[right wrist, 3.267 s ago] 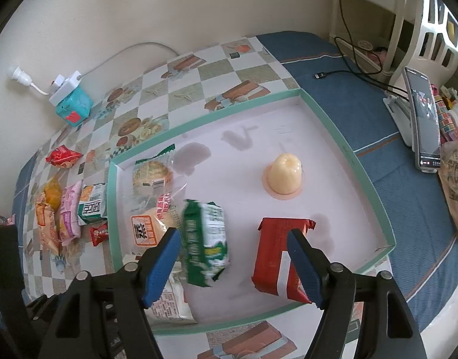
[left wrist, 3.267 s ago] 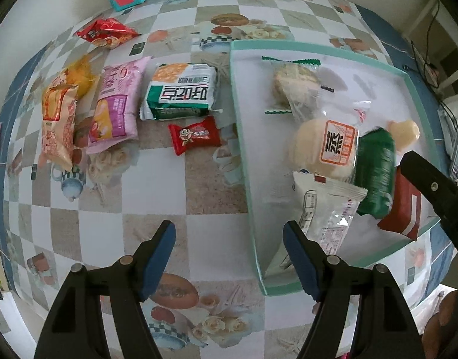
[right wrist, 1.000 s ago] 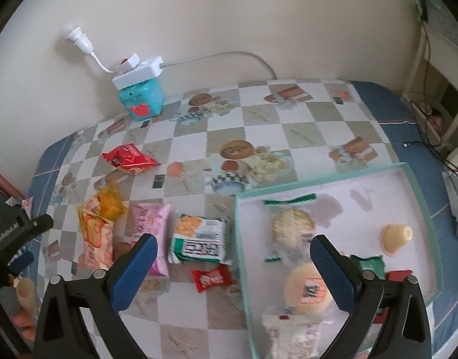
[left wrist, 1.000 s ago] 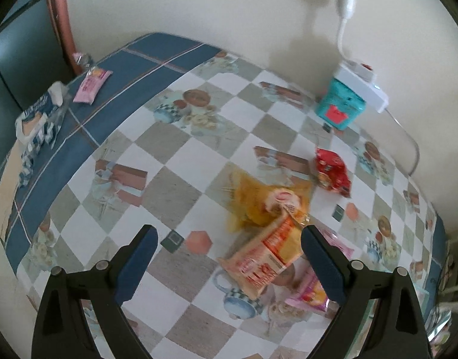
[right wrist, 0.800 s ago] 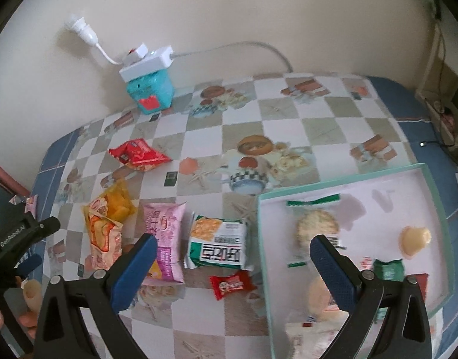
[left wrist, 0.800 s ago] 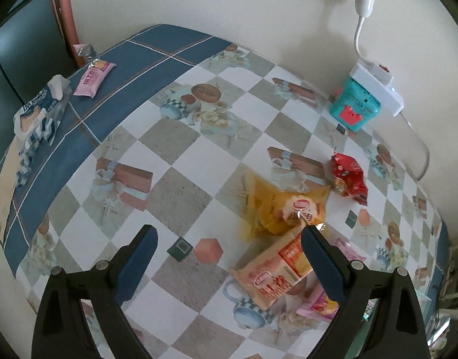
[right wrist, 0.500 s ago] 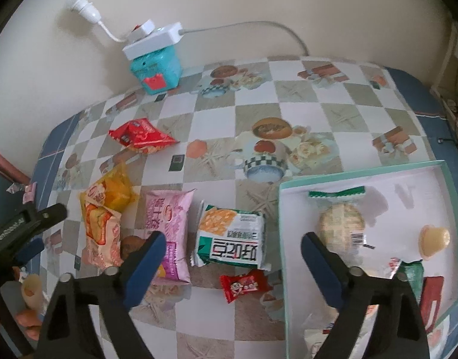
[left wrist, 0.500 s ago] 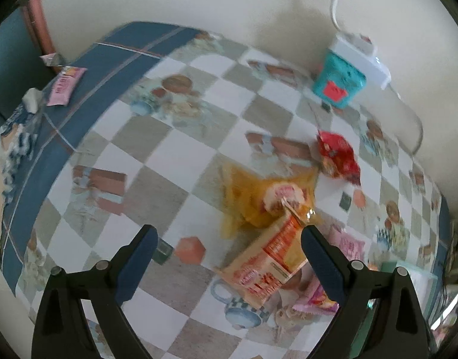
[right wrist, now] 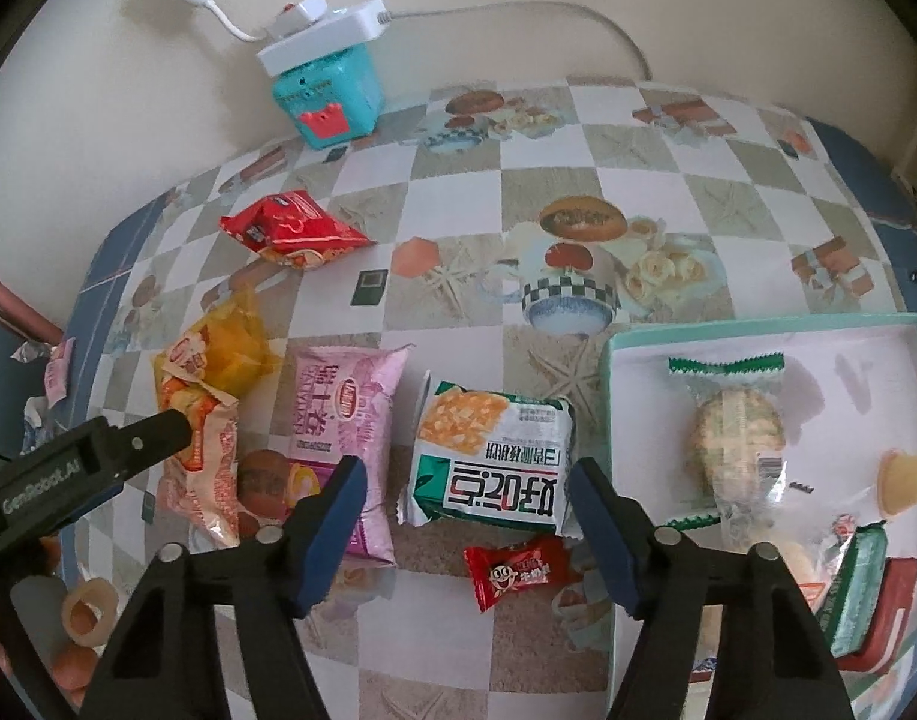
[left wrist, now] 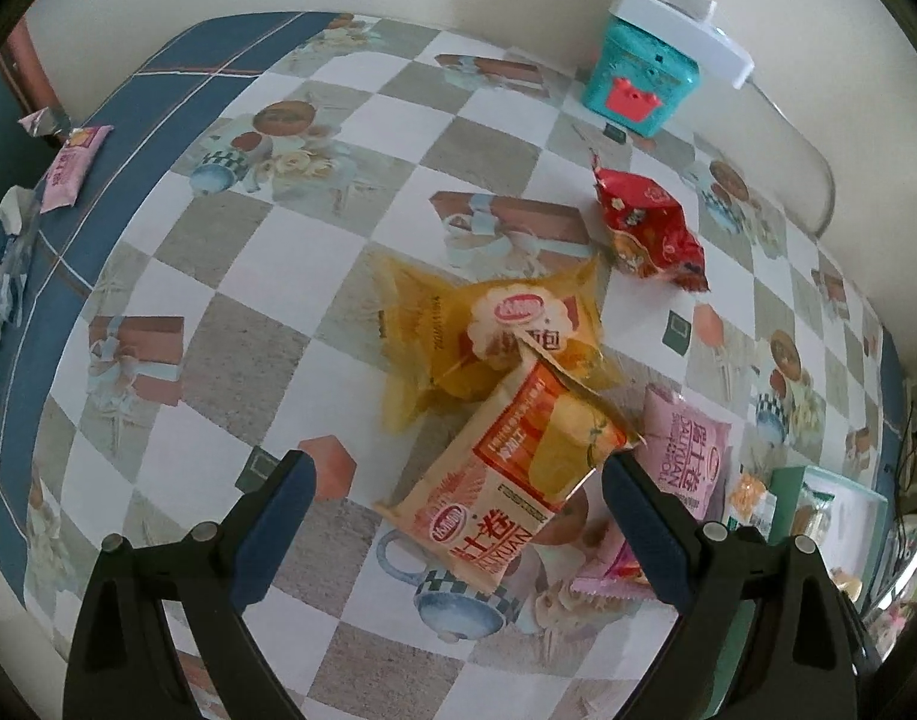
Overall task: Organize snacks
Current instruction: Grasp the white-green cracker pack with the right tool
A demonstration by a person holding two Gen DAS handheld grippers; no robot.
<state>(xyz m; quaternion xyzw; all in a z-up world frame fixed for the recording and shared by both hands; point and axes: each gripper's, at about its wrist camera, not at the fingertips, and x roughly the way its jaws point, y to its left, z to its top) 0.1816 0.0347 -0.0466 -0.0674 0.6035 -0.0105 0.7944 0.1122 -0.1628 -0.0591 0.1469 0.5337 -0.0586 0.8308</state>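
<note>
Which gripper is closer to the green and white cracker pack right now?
Right. The right gripper brackets the green and white cracker pack; the left gripper is over the orange packet, two packs away.

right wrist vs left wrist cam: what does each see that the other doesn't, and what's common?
Right wrist only: green-and-white cracker pack framed by the closing right gripper, not yet pinched; small red candy; left gripper from the side.
Left wrist only: small pink packet on the blue border, left gripper straddling an orange pastry bag.
Both: teal box, red crinkled snack bag, yellow bun bag, pink roll pack.
</note>
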